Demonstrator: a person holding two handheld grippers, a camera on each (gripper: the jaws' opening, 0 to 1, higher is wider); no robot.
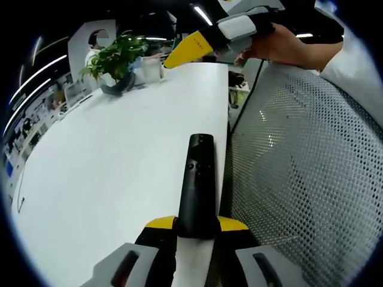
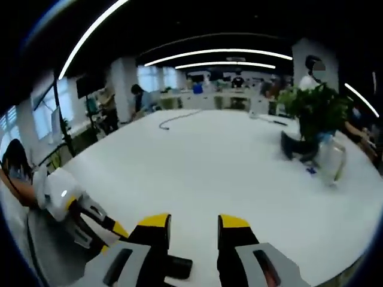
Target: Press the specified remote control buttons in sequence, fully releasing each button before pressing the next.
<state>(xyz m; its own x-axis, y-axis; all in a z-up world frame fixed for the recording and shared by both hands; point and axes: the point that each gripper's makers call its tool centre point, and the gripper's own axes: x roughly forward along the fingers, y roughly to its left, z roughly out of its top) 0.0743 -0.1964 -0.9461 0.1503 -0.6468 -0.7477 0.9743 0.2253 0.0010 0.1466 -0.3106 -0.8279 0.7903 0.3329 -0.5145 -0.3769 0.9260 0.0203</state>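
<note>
your left gripper (image 1: 196, 226) has the remote (image 1: 198, 185) pinched by its near end, sticking out over the table (image 1: 108, 155) edge | right gripper (image 2: 190, 224) jaws apart, nothing in them, hanging above the table | plant (image 2: 314, 110) far side

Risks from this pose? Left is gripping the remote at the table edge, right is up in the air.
1. The remote is clamped only at its near end by the left gripper; a press on the far end could lever it.
2. It sits close to the table edge beside the mesh chair, so a slip could drop it.
3. The right gripper looks open; its wide jaws may hit two buttons.
</note>
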